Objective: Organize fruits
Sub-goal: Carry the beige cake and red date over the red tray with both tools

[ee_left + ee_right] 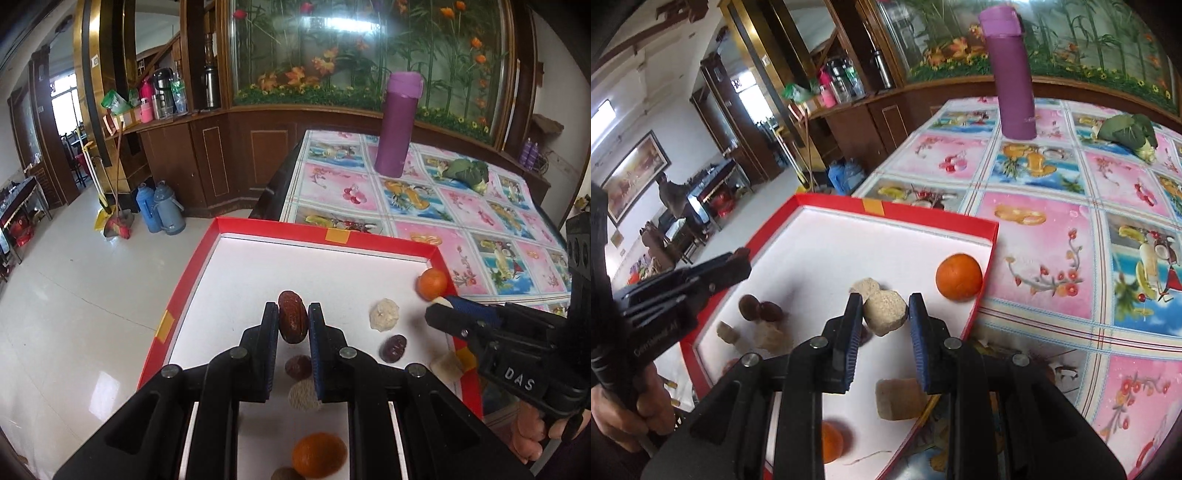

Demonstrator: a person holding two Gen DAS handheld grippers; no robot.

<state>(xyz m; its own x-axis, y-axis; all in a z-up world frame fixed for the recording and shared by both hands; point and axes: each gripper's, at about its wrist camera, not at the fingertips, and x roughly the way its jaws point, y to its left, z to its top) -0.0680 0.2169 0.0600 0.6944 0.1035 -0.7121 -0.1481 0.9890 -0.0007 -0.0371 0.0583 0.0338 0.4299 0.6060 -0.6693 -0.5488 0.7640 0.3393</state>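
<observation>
Red-rimmed white tray (pixel 192 273) on a floral-patterned tabletop (pixel 480 221), overhanging its edge above the floor. Left gripper (pixel 293 319) closed on a wrinkled brown date (pixel 293 317), held raised over the tray, both fingers (pixel 269 332) pressing its sides. Right gripper (pixel 885 314) clamped on a pale beige cake (pixel 885 314), lifted above the tray near an orange (pixel 959 276) by the far right rim. More dates, beige cakes and a second orange (pixel 318 455) loose on the white tray floor. "DAS" in white letters on the right gripper's black body, seen from the left wrist; partly legible white lettering on the left gripper's side. Purple flask (pixel 398 123) upright farther back, unlabelled, beside a leafy green vegetable (pixel 468 174).
</observation>
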